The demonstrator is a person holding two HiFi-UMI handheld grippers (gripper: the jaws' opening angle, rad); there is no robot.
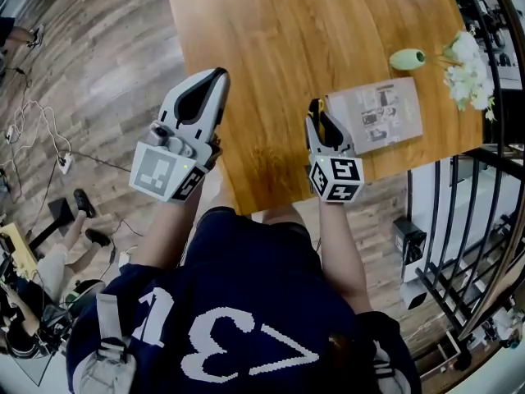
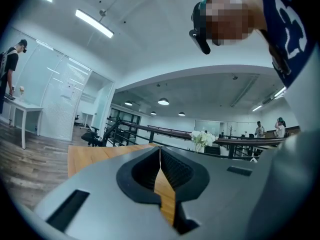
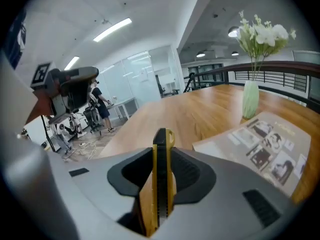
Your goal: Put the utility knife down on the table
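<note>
A yellow and black utility knife [image 3: 161,176] stands on edge between the jaws of my right gripper [image 3: 161,156], which is shut on it. In the head view the right gripper [image 1: 321,115] hovers over the near part of the wooden table [image 1: 279,48], with the knife [image 1: 320,115] showing at its tip. My left gripper [image 1: 215,79] hangs at the table's left edge, tilted upward. Its jaws meet with nothing between them [image 2: 160,156].
A printed booklet [image 1: 379,113] lies flat just right of the right gripper. A pale green vase [image 1: 408,58] with white flowers [image 1: 467,68] lies beyond it near the right edge. A black railing [image 1: 467,203] runs past the table's right side. Cables [image 1: 37,130] trail on the floor at left.
</note>
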